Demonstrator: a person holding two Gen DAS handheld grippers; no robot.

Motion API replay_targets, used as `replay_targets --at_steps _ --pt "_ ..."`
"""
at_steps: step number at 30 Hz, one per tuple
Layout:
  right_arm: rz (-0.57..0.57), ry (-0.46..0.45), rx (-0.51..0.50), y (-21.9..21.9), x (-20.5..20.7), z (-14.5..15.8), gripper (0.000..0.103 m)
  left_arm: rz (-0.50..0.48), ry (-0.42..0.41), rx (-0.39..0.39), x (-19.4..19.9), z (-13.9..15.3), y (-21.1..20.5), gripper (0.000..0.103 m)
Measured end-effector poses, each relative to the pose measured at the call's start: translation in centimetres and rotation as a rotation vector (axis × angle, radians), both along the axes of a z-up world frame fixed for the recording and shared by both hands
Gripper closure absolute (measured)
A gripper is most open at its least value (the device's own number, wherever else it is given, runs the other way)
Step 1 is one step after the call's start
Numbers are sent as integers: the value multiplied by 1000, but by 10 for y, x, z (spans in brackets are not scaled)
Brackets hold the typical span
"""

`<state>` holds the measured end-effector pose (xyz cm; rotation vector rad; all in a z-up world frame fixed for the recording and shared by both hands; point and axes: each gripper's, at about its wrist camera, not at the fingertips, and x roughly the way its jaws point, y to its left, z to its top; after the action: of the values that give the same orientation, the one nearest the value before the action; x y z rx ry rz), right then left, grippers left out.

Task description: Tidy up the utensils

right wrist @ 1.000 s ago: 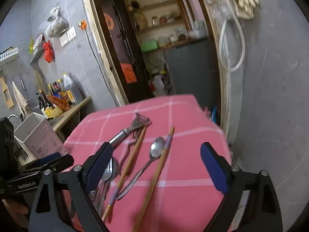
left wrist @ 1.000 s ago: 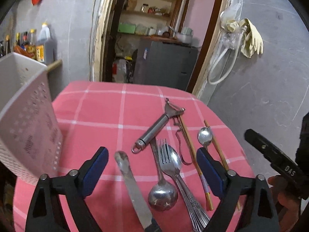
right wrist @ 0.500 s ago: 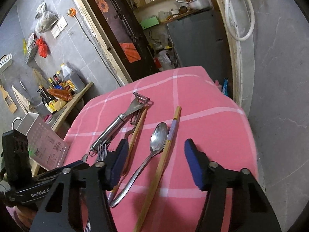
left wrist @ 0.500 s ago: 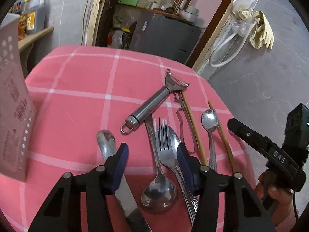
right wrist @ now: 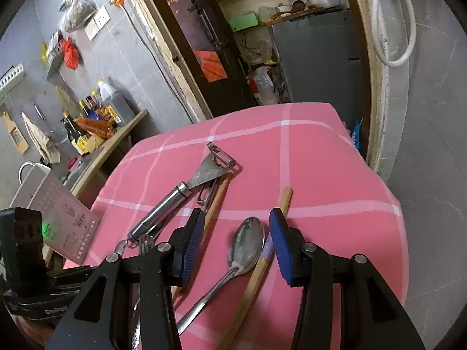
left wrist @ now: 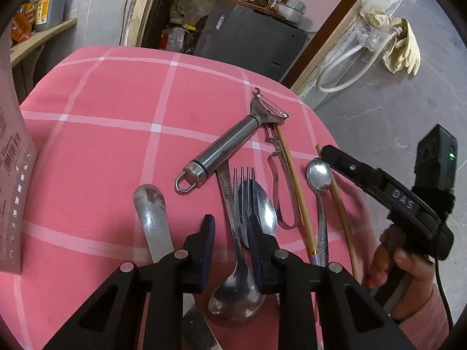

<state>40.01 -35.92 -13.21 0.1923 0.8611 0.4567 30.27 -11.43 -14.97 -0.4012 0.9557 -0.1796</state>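
Observation:
Steel utensils lie on a pink checked cloth. In the left wrist view: a peeler, a knife, a large spoon, a fork, a small spoon and wooden chopsticks. My left gripper is half closed, its fingers either side of the large spoon's handle, with a gap. My right gripper is half closed around the small spoon and one chopstick, not gripping.
A white perforated utensil holder stands at the table's left edge; it also shows in the right wrist view. A counter with bottles lies behind it. The cloth's right edge drops to a grey floor.
Both grippers have lowered toward the utensils and narrowed from wide open to half closed. The left one now straddles the large spoon's handle, the right one the small spoon.

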Motion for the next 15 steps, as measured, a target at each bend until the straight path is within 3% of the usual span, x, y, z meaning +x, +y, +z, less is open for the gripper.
replay_targets --at_steps 9,15 --pt "100 56 -83 15 12 -7 71 -19 52 -31 13 -2 5 91" --pt "96 91 -100 15 8 -7 76 -39 94 -88 13 -6 6 94"
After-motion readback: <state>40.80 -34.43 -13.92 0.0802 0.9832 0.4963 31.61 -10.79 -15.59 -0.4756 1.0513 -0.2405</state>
